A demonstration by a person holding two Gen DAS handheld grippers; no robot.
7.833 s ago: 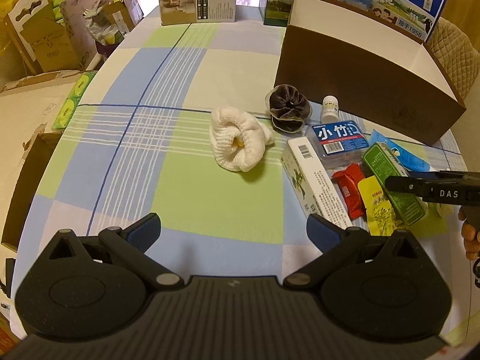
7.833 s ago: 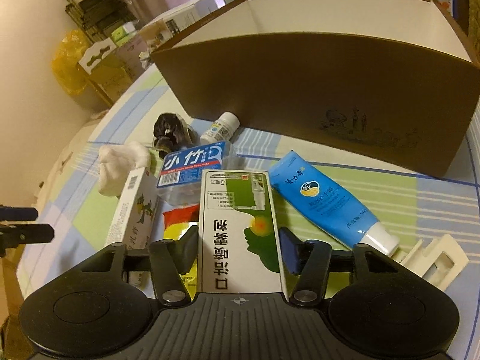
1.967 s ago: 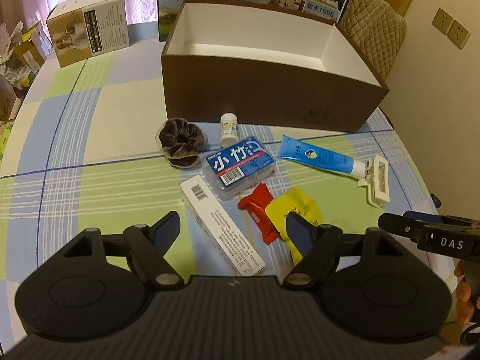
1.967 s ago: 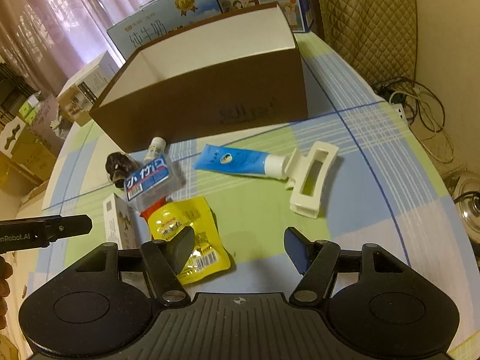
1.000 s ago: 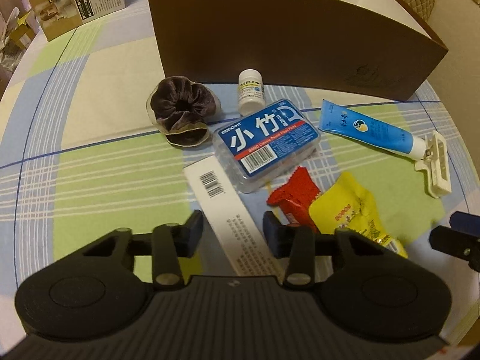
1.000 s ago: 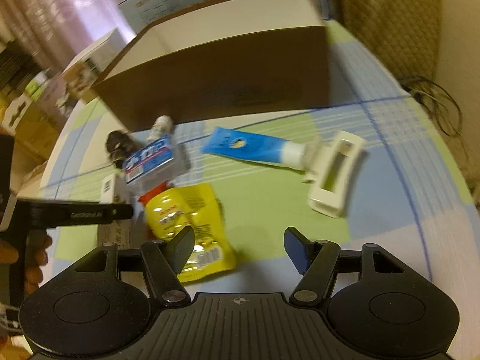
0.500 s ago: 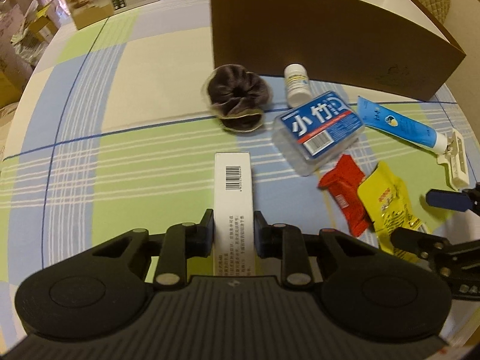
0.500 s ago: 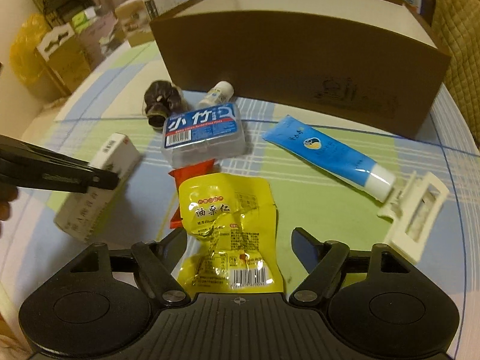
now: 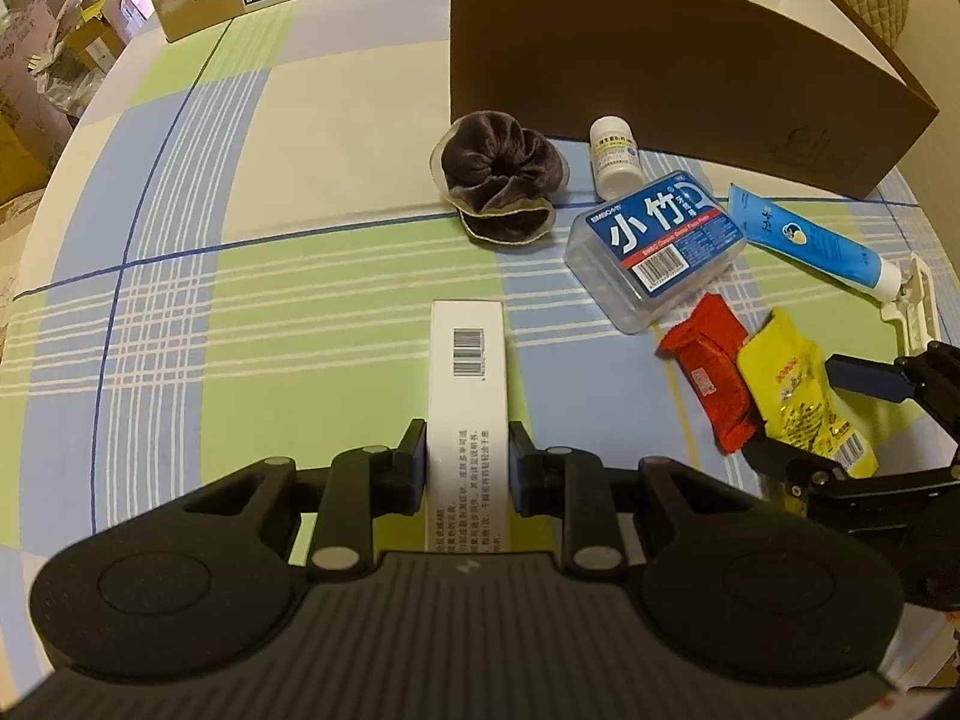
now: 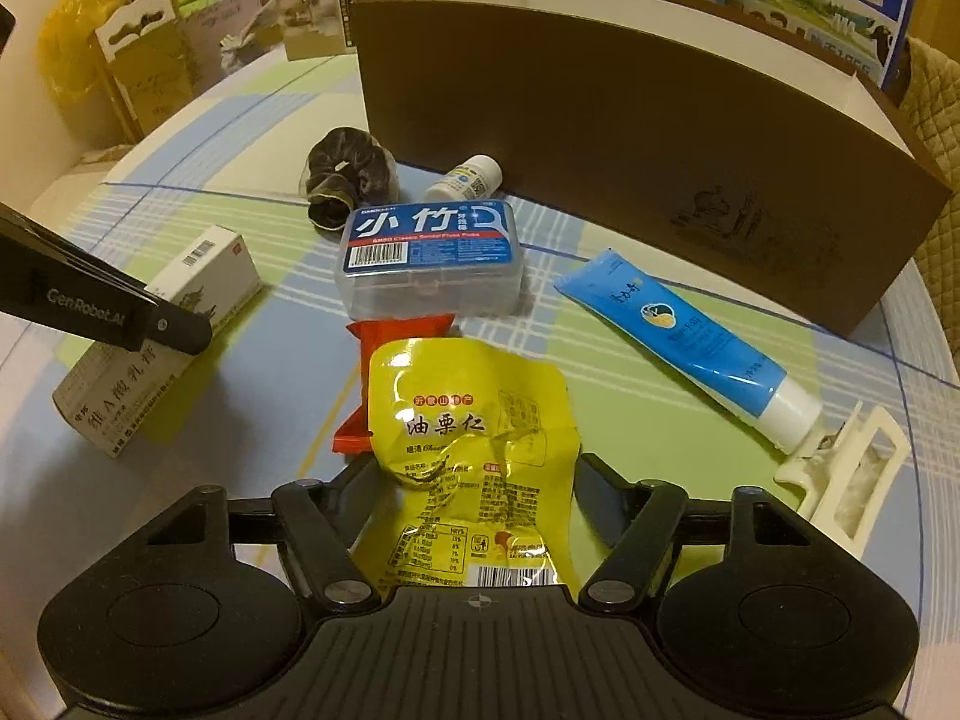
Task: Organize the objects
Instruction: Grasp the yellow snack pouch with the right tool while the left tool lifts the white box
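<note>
Right wrist, yellow pouch "油栗仁", floss box "小竹"

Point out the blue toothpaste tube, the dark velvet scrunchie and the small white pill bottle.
blue toothpaste tube (image 10: 672,330), right wrist view, on the middle of its blue body.
dark velvet scrunchie (image 9: 501,171), left wrist view, on its folded velvet ring.
small white pill bottle (image 9: 614,157), left wrist view, on its label.

You are in a home dining room: the surface wears a checked tablecloth, a quilted chair stands behind it, curtains hang beyond, and cardboard boxes crowd the floor alongside.
</note>
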